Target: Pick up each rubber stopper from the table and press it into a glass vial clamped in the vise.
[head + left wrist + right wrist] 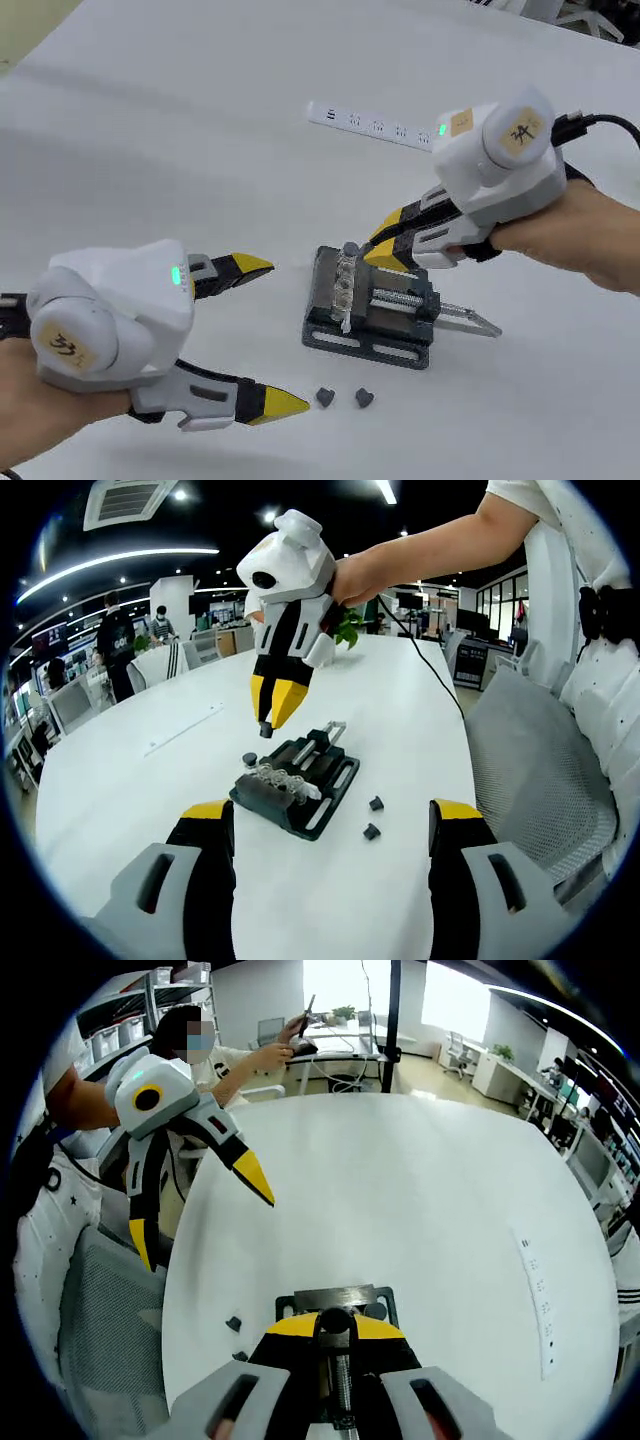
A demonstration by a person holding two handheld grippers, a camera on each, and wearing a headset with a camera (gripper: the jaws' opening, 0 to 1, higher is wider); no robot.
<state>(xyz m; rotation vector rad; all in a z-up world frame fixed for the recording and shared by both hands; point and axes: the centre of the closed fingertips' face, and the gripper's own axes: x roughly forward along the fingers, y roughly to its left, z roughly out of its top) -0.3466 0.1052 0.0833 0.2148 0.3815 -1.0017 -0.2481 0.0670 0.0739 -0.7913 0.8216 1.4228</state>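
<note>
A dark vise [385, 318] [320, 795] stands mid-table and clamps a row of clear glass vials [343, 288] [277, 776]. My right gripper [368, 250] [268, 720] [335, 1328] hovers just above the far end of that row, shut on a grey rubber stopper [352, 247] [265, 731] [335, 1320]. Two loose stoppers [325, 397] [364, 398] [376, 803] [233, 1323] lie on the table in front of the vise. My left gripper [268, 335] [330, 815] [205, 1205] is open and holds nothing, to the left of the vise and clear of it.
A white power strip [370, 125] [537, 1300] lies on the white table [150, 150] beyond the vise. The vise's screw handle [470, 320] sticks out to the right. Office chairs [540, 770] stand at the table's edge, with people in the background.
</note>
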